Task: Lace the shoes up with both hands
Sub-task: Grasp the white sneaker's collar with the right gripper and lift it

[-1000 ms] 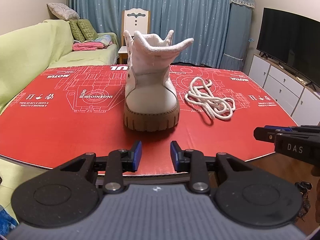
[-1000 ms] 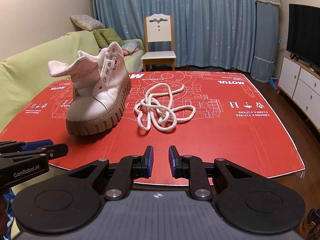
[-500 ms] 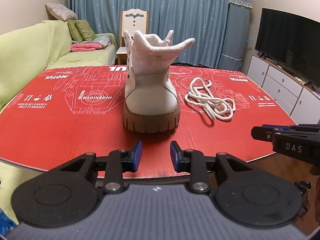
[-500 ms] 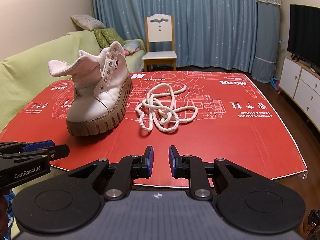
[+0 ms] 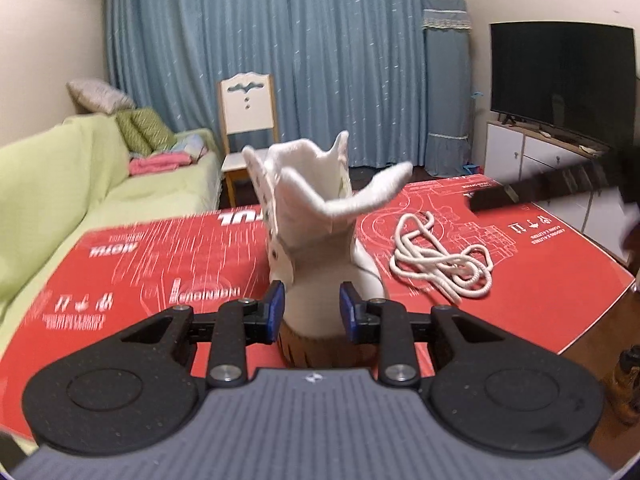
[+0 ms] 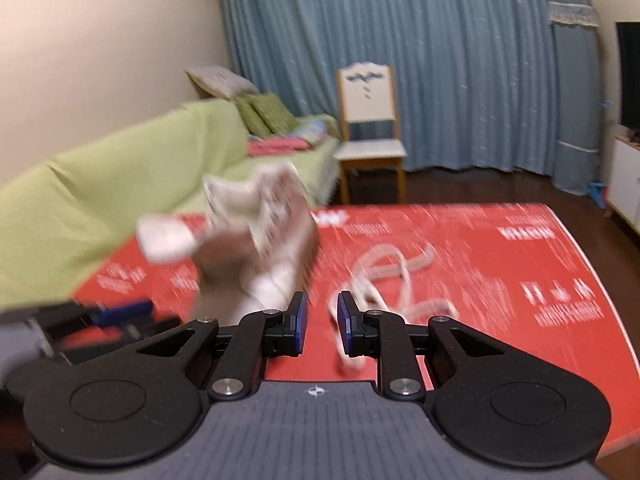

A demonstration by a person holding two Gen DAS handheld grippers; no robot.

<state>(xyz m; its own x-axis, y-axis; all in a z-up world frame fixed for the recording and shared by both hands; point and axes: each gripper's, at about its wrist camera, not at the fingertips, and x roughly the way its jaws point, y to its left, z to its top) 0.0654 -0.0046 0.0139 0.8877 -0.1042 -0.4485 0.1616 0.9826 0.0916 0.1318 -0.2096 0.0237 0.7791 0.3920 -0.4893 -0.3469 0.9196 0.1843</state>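
The left gripper is spread wide, its 2 blue-padded fingers standing apart with nothing between them but the view of the white boot just ahead. The boot stands upright on the red printed board, toe toward the gripper, its tan sole showing in the gap between the fingers; whether the pads touch it cannot be told. Its tongue and collar flare outward at the top, and its eyelets carry no lace.

Ahead and to the right of the left gripper, the white shoelace lies in a loose tangle on the board, beside the boot but apart from it.

The right gripper is also released, its jaws parted with a narrower gap and holding nothing. The lace lies directly ahead of it, 1 loop showing through the gap. This view is blurred. The boot stands ahead and to its left, and the left gripper shows as a dark smear at its far left.
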